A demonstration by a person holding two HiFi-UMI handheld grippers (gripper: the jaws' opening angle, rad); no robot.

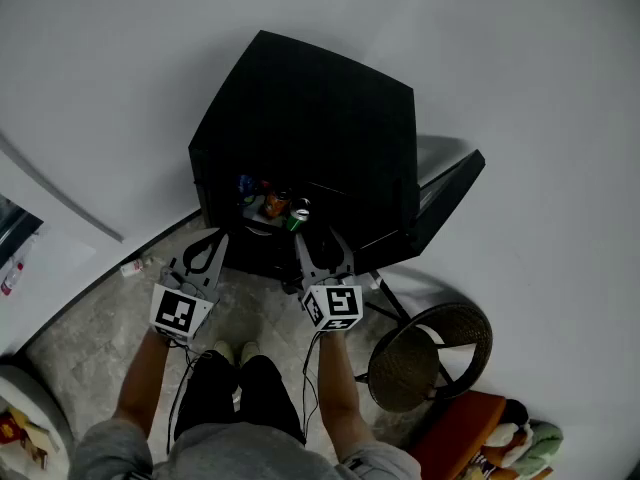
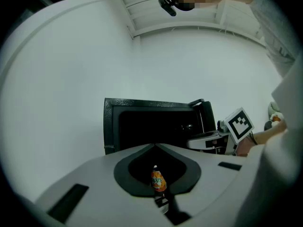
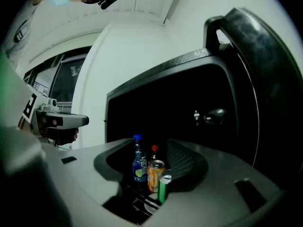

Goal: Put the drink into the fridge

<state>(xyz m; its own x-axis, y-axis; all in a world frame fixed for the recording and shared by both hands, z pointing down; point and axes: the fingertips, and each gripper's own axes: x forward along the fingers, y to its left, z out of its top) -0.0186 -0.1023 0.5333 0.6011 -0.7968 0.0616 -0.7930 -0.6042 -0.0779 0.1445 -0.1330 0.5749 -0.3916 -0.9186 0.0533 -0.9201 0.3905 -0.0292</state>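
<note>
Status: found right gripper [image 1: 322, 240] released, small green metal can [image 3: 164, 189] just beyond its jaws; left gripper [image 1: 212, 238] clenched, empty.

Too dark beyond the jaws of the right gripper [image 3: 151, 143] to see inside the fridge [image 3: 180, 103]. Hidden behind its right jaw: one side of the green can [image 3: 164, 187]. Mostly covered by the orange can [image 3: 155, 174]: perhaps a red-capped bottle [image 3: 154, 150]. Cut off below the left gripper [image 2: 154, 146] jaw gap: foot of the orange bottle [image 2: 158, 179]
</note>
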